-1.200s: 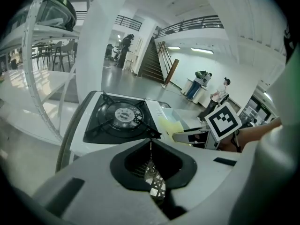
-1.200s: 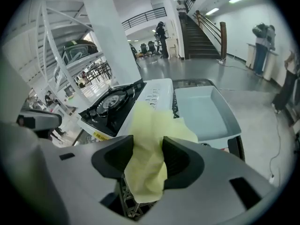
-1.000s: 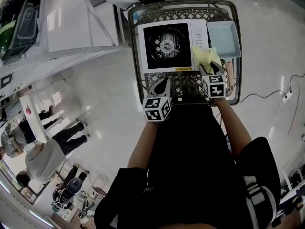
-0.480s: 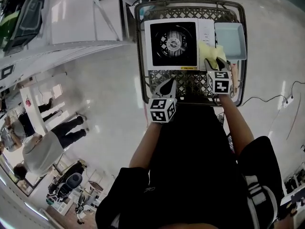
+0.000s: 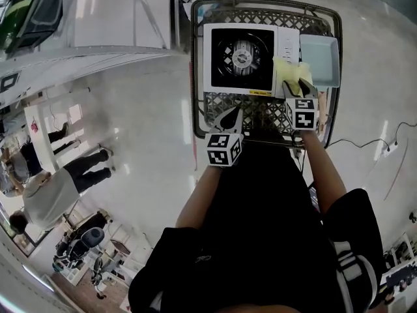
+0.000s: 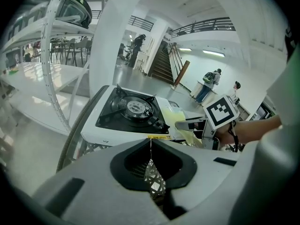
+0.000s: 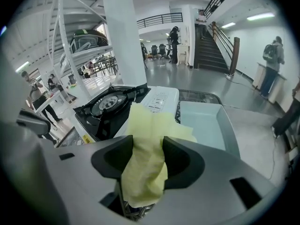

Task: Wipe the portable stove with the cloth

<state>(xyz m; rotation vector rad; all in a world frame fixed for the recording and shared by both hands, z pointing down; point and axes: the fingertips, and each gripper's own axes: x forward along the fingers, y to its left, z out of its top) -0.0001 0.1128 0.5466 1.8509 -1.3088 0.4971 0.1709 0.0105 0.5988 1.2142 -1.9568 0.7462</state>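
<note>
A person leans over a wire mesh cart (image 5: pixel 260 113) and reaches both bare forearms forward, with 1 gripper in each hand, both tilted forward and down toward the portable stove (image 5: pixel 241 57). The left gripper (image 5: pixel 228 118) hangs over bare mesh just short of the stove's near edge, toward its left half. Its jaws are pressed together with nothing between them. The right gripper (image 5: pixel 296 87) sits at the stove's near right corner, its jaws pinching the yellow cloth (image 5: pixel 287 70). The free end of the cloth lies on the white control strip along the stove's right side.

The stove fills the left and middle of the cart top, with its far edge near the cart's raised rim. A strip of open mesh runs between the stove's near edge and the rim. A pale blue tray (image 5: pixel 319 60) lies just beside the stove on its right and takes up that side. White shelving (image 5: pixel 98 25) stands left of the stove, with shiny open floor beyond the cart.

Count: 1 stove with 1 round burner, 1 cloth, 1 tray, 2 grippers
</note>
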